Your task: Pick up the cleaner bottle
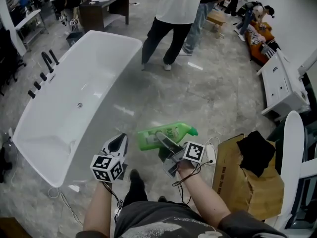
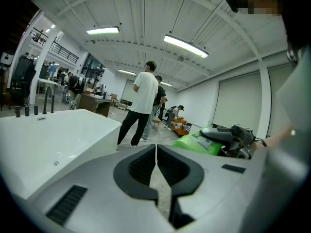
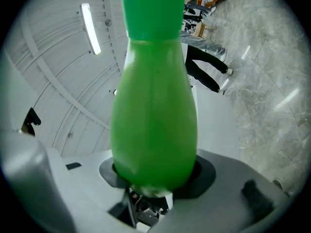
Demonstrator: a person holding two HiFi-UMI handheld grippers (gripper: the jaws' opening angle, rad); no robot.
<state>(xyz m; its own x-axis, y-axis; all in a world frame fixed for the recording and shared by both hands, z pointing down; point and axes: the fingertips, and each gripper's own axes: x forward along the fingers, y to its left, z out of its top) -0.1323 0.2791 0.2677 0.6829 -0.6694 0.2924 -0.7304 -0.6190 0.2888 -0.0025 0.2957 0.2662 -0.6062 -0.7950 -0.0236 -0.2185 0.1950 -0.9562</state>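
The right gripper point(image 1: 162, 139) is clamping the green cleaner bottle point(image 1: 148, 138) between its part-spread jaws, seemingly clear of the floor right of the bathtub point(image 1: 130, 58), so the pickup is looking done, while the left gripper point(image 1: 118, 144) is hanging closed and empty.

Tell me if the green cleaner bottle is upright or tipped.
Tipped: the green plastic cleaner bottle lies sideways in the right gripper, cap toward the head view's right.
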